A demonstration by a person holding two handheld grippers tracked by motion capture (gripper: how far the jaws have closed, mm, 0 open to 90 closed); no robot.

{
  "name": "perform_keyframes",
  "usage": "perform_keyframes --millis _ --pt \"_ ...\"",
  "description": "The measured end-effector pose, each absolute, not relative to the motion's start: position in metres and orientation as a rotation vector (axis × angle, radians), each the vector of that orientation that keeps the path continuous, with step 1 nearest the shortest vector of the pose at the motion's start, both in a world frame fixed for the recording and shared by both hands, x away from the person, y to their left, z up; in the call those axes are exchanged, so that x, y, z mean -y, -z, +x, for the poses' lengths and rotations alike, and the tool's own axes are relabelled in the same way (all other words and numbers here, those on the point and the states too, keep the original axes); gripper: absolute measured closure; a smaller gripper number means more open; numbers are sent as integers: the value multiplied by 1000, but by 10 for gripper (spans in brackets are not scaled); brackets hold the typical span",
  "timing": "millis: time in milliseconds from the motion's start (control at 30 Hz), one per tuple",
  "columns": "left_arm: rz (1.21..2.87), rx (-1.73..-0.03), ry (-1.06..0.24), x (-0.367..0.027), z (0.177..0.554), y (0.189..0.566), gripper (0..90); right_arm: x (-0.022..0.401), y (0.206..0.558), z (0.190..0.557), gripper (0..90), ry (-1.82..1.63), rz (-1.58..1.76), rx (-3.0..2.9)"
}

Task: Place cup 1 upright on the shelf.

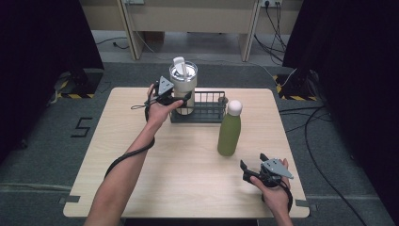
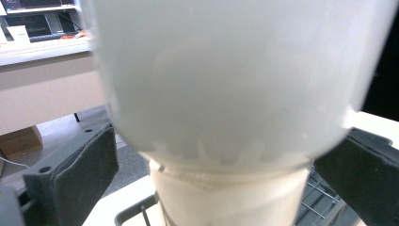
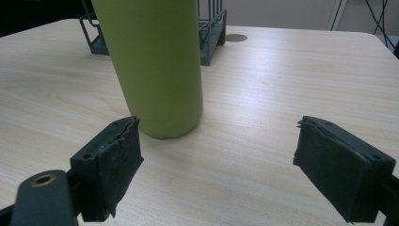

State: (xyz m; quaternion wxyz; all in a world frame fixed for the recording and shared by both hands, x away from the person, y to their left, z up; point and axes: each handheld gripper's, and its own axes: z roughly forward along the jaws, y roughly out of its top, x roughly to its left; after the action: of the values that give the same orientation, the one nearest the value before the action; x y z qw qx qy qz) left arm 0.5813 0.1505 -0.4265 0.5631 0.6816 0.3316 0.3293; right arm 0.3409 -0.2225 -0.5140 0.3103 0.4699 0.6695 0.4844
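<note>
Cream tumbler (image 1: 183,87) with clear lid and white flip spout: upright in left end of dark wire rack (image 1: 207,109), far centre of counter (image 1: 141,179). Upper body wide, lower body tapering toward base, seen close in left gripper view (image 2: 226,94).

Left gripper (image 1: 181,100): at tumbler's left side, held by left hand (image 1: 157,110), grey three-cornered plate on top. Fingers (image 2: 75,174) set either side of tumbler's narrow lower body, spread apart, gaps visible between pads and wall; not clamped.

Wire rack: dark grey, right portion unoccupied, standing on counter behind green bottle.

Green bottle (image 1: 229,132) with white rounded cap: upright on counter, just in front of rack's right end, apart from tumbler. Lower body also in right gripper view (image 3: 155,66).

Right gripper (image 1: 249,170): near right front corner of counter, held by right hand (image 1: 275,195), short of green bottle. Fingers (image 3: 113,160) wide apart, nothing between them, bottle base just beyond left finger.

Counter: light wood grain, square top.
</note>
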Motion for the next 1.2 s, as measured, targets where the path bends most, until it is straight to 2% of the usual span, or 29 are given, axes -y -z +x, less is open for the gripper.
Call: perform_keyframes --millis 733,1200 --pt "1617 -715 -800 -168 550 419 0 224 509 340 148 -1283 1243 -1736" --pt "1600 -755 -789 -186 537 428 0 224 507 339 148 -1282 1242 -1727"
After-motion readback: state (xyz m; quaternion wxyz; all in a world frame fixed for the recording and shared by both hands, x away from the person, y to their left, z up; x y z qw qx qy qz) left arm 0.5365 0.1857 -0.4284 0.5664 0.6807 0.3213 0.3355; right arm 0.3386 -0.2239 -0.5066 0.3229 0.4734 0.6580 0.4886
